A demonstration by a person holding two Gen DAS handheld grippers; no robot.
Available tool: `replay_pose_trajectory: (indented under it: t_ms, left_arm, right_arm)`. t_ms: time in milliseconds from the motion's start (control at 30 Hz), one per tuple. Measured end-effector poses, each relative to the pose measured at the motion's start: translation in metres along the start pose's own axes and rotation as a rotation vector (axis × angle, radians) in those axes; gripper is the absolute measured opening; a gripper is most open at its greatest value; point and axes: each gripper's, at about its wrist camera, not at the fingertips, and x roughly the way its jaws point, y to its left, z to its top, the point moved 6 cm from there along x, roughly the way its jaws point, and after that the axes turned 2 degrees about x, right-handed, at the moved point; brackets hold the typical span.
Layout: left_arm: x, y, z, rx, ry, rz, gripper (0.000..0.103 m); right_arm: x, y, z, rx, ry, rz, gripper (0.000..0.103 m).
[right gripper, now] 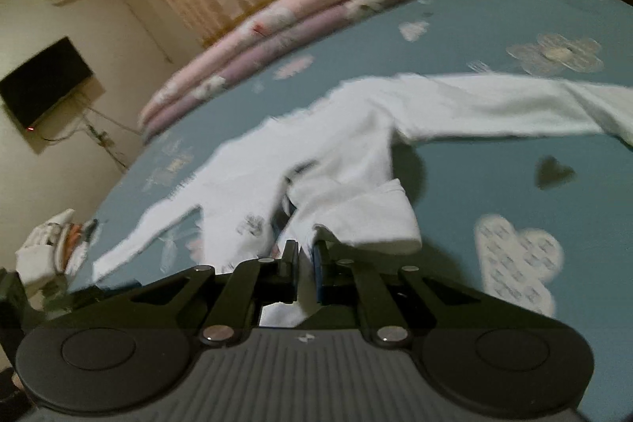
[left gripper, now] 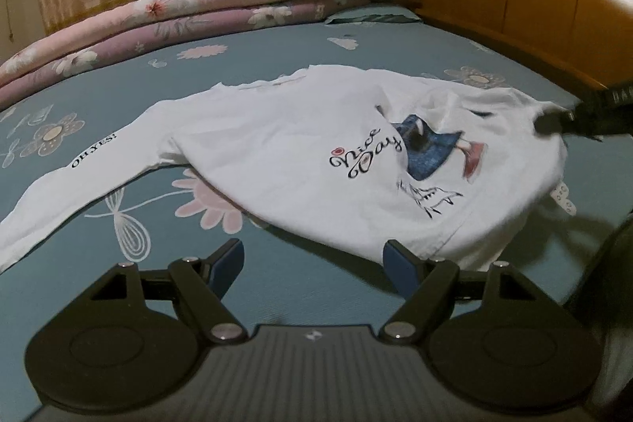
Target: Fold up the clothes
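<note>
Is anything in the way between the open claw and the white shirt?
No. The open left claw faces the white long-sleeved printed shirt with only bare teal flowered bedsheet between them. The right claw already pinches the shirt.

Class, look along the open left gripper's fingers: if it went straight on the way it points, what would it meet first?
Probably the near hem of the white shirt, which lies just beyond the left gripper; possibly the blue bedsheet first, since depth is unclear.

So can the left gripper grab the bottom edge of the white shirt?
Probably yes. The left gripper is open and empty, and the shirt hem lies flat on the bed just ahead, with nothing between them.
</note>
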Motion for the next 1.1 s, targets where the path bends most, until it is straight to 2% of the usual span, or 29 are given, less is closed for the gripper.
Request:
replay_pose_trajectory:
  t_ms: [133,167,267,333,400,567,700,900,967,1100]
  left_arm:
    - [-0.001,-0.003,-0.001,0.009,0.004,0.001,0.078]
    - [-0.001,-0.004,-0.001,0.012,0.008,0.004,0.079]
    - [0.0,-0.006,-0.003,0.03,0.027,0.012,0.083]
    - [0.001,-0.005,-0.006,0.021,0.038,0.01,0.083]
    - [0.002,-0.005,-0.01,0.01,0.048,0.008,0.083]
    - [0.005,-0.002,-0.018,0.001,0.075,0.016,0.083]
    - [0.003,0.004,-0.025,0.004,0.084,0.029,0.085]
    - [-0.002,0.029,-0.037,-0.052,0.099,0.069,0.086]
    - [-0.005,0.035,-0.041,-0.072,0.1,0.078,0.086]
    - [-0.01,0.042,-0.045,-0.089,0.088,0.082,0.087]
  right_arm:
    - [-0.003,-0.02,-0.024,0.031,0.055,-0.075,0.011]
    - [-0.004,-0.021,-0.027,0.023,0.058,-0.095,0.015]
    - [-0.009,-0.017,-0.031,-0.04,0.041,-0.159,0.017]
    - [-0.014,-0.008,-0.028,-0.086,0.027,-0.162,0.022]
    - [-0.021,0.002,-0.024,-0.132,0.013,-0.151,0.036]
    - [-0.01,0.045,-0.032,-0.318,0.051,-0.106,0.056]
    - [0.022,0.085,-0.05,-0.489,0.129,-0.097,0.058]
    - [0.072,0.146,-0.086,-0.733,0.221,-0.044,0.058]
    - [0.085,0.16,-0.096,-0.821,0.23,-0.052,0.058]
    - [0.108,0.17,-0.114,-0.978,0.23,-0.146,0.057]
